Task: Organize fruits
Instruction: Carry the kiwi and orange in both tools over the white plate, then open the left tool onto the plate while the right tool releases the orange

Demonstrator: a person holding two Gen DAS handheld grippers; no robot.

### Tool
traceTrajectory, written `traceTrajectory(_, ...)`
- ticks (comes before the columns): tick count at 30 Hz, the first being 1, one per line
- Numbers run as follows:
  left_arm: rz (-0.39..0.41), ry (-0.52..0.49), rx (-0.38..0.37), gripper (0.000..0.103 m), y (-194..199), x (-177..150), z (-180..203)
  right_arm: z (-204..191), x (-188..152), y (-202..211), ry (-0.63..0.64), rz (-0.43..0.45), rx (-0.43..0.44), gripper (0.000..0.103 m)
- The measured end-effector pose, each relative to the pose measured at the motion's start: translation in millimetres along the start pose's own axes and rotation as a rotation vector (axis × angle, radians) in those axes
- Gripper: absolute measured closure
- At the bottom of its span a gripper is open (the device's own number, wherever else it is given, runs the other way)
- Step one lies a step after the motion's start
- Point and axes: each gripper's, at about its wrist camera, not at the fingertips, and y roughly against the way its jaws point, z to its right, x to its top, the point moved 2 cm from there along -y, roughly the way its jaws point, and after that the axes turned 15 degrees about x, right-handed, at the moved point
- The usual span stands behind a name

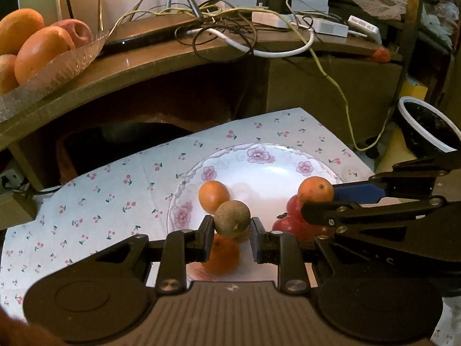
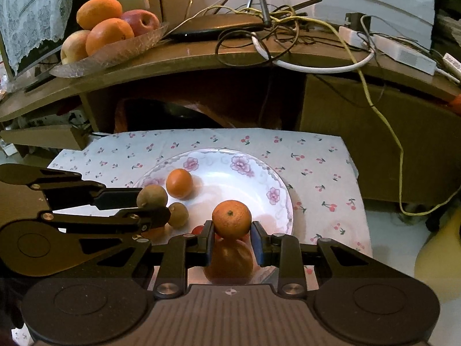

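Far half of the floral plate point(image 2: 276, 173) lies bare, open to approach; near half crowded by loose fruit. Cherry-print cloth point(image 2: 317, 167) around it is free (the wooden shelf point(image 2: 201, 57) overhangs beyond, trailing a yellow cable point(image 2: 386, 121)).

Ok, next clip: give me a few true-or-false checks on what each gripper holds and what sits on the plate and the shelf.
1. The left gripper is closed on a brown round fruit. True.
2. The right gripper is empty. False: it is closed on an orange.
3. Both held fruits are over the flowered plate. True.
4. The plate is bare. False: another orange and a second brown fruit already lie on it.
5. The glass dish on the wooden shelf holds only bananas. False: it holds oranges and apples.
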Motion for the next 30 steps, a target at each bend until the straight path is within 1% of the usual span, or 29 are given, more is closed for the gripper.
traceTrajectory(6,-0.012,0.009,-0.003,0.072,-8.5,-0.2,-1.5,2.1,2.2,-9.6,0.005,-0.015,-0.003,0.071)
traceTrajectory(21,-0.016,0.027,-0.007,0.071,-9.7,1.3,-3.8,3.7,3.2,-10.6,-0.003,0.001,-0.003,0.07)
traceTrajectory(30,-0.009,0.033,-0.004,0.071,-6.8,3.4,-5.1,7.6,3.9,-8.6,-0.02,0.01,-0.005,0.063)
